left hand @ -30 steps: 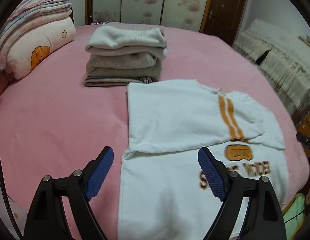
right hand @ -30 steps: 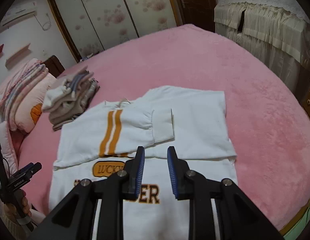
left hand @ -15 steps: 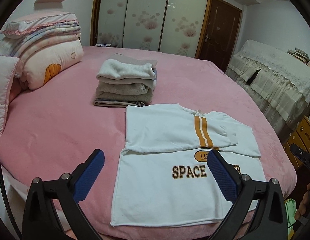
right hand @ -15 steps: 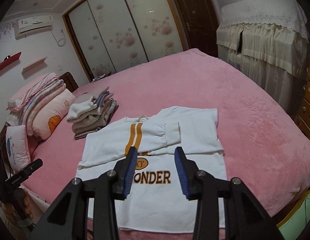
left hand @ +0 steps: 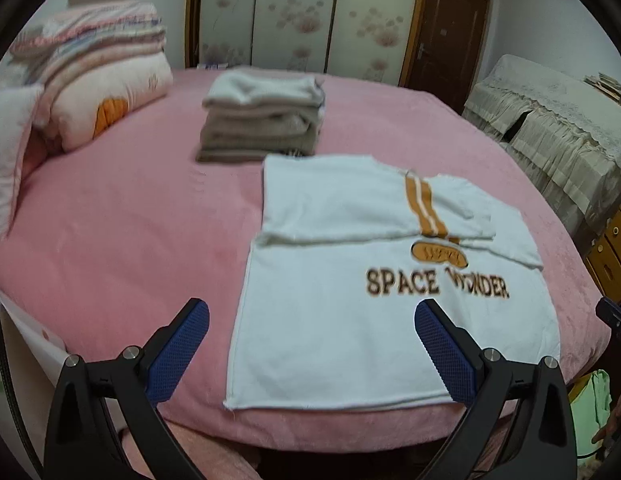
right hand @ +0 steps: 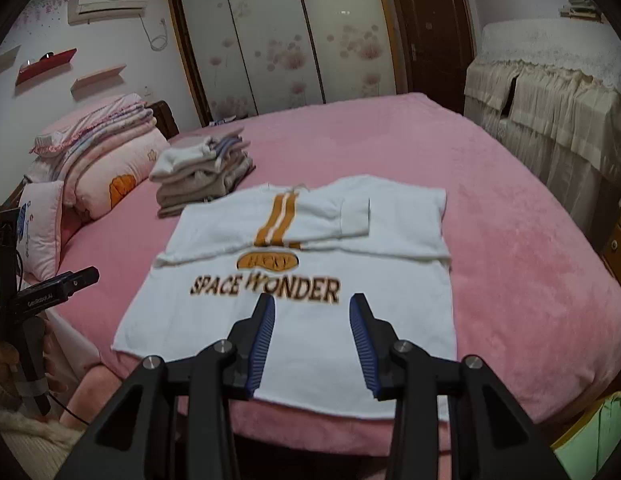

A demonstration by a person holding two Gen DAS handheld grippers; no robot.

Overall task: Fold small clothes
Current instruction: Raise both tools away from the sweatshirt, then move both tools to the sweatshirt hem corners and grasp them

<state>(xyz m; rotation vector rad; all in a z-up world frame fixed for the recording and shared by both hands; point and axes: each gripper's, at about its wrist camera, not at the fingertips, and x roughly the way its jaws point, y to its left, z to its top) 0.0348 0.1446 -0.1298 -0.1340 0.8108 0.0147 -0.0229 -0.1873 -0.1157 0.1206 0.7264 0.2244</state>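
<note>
A white sweatshirt [left hand: 350, 312] [right hand: 310, 320] printed "SPACE WONDER" lies flat on the pink bed [left hand: 130, 220] [right hand: 510, 240], both sleeves folded across its chest, hem at the near edge. My left gripper [left hand: 310, 320] is open wide and empty, above the hem's left part. My right gripper [right hand: 312, 312] is open and empty, above the hem's middle. Neither touches the cloth. The left gripper also shows at the left of the right wrist view [right hand: 50, 288].
A stack of folded clothes [left hand: 262, 116] [right hand: 202, 172] sits just behind the sweatshirt. Folded quilts and pillows [left hand: 94, 72] [right hand: 98, 152] lie at the bed's left. A cloth-covered cabinet [right hand: 550, 92] and a wooden drawer unit [left hand: 610, 248] stand to the right.
Both grippers pulled back and up from the sweatshirt toward the near edge of the bed. The right gripper opened wider. The sweatshirt has not moved.
</note>
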